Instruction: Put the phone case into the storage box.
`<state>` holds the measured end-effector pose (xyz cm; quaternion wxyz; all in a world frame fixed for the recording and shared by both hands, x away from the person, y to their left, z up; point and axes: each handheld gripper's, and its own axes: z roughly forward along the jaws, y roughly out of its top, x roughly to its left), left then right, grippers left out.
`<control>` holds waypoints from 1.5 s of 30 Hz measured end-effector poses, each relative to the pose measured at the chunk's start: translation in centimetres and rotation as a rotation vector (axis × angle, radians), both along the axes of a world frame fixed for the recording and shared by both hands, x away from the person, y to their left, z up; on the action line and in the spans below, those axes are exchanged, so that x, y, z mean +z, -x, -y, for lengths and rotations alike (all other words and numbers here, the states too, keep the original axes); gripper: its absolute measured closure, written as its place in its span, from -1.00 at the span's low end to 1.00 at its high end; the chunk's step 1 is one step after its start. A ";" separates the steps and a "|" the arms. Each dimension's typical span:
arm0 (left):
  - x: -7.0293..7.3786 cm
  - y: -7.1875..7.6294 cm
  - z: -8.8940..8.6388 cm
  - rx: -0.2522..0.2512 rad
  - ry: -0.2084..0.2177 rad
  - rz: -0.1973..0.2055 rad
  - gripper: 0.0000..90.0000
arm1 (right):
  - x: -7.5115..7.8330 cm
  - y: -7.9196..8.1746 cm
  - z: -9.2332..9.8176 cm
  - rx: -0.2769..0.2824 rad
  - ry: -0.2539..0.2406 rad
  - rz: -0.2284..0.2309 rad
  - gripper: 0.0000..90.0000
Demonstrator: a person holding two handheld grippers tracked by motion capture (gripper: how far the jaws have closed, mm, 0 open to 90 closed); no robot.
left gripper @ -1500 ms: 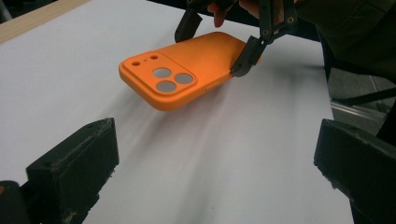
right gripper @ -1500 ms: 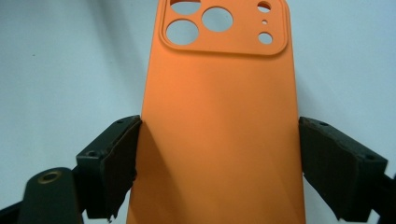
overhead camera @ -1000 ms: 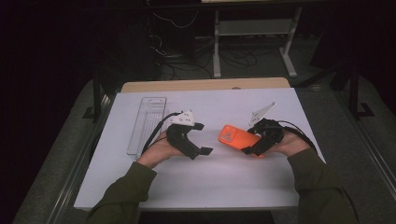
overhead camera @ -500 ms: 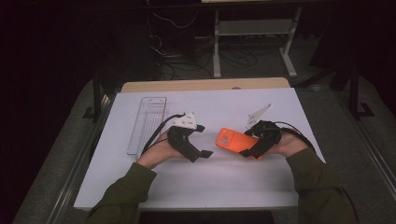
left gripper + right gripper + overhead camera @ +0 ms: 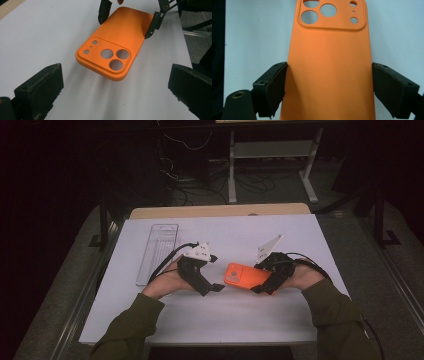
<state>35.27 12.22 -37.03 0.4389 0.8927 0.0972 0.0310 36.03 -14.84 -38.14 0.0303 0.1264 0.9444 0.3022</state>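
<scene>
An orange phone case (image 5: 245, 276) hangs just above the white sheet, back side up, its camera cut-outs toward my left gripper. My right gripper (image 5: 260, 278) is shut on it, one pad on each long edge (image 5: 277, 85). In the right gripper view the case (image 5: 329, 62) runs up between the jaws. My left gripper (image 5: 216, 274) is open, a little to the left of the case's camera end. In the left gripper view the case (image 5: 117, 37) floats ahead of my wide jaws with a shadow beneath, and the right gripper (image 5: 128, 18) clasps its far end.
A clear plastic tray (image 5: 159, 251) lies at the back left of the white sheet (image 5: 225, 325). A wooden table edge (image 5: 220, 211) runs behind it. Beyond stand a metal table frame (image 5: 270, 150) and floor cables in the dark.
My right gripper has carried the orange case a short way left, toward the left gripper. The left gripper has stayed where it was.
</scene>
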 end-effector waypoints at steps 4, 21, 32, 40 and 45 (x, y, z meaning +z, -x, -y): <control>0.0 0.1 0.0 -0.019 -0.021 0.007 -1.00 | -0.1 0.2 -0.6 0.027 0.011 -0.001 -0.66; -0.6 0.6 0.5 -0.070 -0.061 -0.012 -1.00 | -0.1 1.1 -2.9 0.120 0.034 0.002 -0.66; -1.2 0.8 1.1 -0.142 -0.121 0.004 -1.00 | -0.2 1.9 -4.4 0.177 0.038 0.014 -0.66; -1.6 1.1 1.5 -0.156 -0.137 -0.008 -1.00 | -0.1 2.1 -4.8 0.194 0.035 0.024 -0.66; -1.8 1.2 1.8 -0.167 -0.156 -0.008 -1.00 | -0.1 2.2 -5.0 0.200 0.034 0.023 -0.66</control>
